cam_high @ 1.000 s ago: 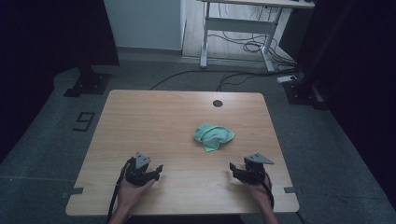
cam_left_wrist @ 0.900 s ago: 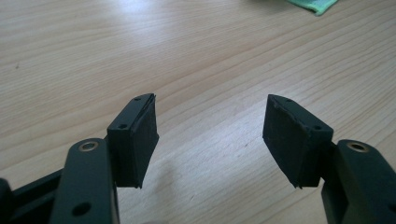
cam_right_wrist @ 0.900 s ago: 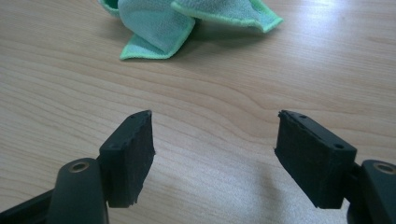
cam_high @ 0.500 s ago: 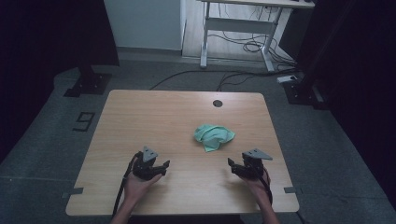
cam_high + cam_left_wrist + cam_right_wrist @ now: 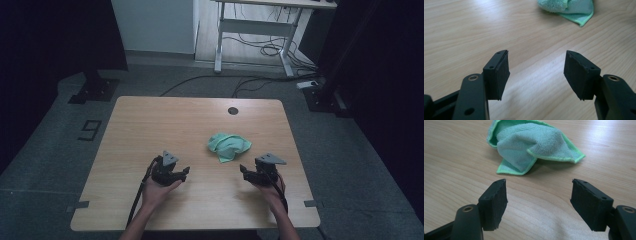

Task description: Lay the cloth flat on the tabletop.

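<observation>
Both my grippers, left (image 5: 186,171) and right (image 5: 243,170), gape empty (nothing clamped), flanking the cloth (image 5: 228,145) at twelve o'clock on the table (image 5: 150,125).

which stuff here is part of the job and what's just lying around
In the job: green cloth, crumpled on the table; left tongs and right tongs, both open and empty.

Just lying about: white desk frame, floor cables, floor marker.
</observation>
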Motion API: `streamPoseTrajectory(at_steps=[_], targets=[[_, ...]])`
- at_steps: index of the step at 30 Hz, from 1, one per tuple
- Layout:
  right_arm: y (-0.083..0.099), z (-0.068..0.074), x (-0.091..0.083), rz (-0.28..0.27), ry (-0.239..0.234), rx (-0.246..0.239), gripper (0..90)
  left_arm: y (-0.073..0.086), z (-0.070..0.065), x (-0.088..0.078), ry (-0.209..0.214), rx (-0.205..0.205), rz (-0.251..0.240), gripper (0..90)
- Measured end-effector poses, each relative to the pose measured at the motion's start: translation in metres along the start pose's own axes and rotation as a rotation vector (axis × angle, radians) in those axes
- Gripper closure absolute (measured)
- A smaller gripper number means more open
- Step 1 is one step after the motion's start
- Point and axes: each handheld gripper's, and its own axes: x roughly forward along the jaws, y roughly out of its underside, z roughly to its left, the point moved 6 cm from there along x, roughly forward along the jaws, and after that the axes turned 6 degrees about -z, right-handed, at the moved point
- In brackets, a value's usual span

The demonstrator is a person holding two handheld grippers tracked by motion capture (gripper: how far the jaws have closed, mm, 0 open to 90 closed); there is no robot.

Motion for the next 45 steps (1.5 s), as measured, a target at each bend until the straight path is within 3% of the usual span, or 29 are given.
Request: streamPoseTrajectory(at_steps=[5,19,36,41,45], targets=[[-0.005,0.000,0.004,-0.001,-0.004,-0.004,29.3,-0.010,-0.006,0.014,0.022,0.005,0.000,37.5],[-0.013,-0.002,0.020,-0.001,-0.020,0.001,30.9,-0.028,-0.017,0.056,0.032,0.039,0.019,38.2],[-0.026,-0.007,0.043,-0.005,-0.019,-0.010,33.1,-0.050,-0.028,0.084,0.043,0.050,-0.016,37.9],[-0.025,-0.009,0.053,0.002,-0.016,-0.002,33.9,-0.055,-0.032,0.094,0.055,0.032,-0.024,37.9],[-0.022,-0.011,0.058,0.010,-0.011,0.002,34.1,-0.058,-0.036,0.101,0.046,0.049,-0.018,37.9]])
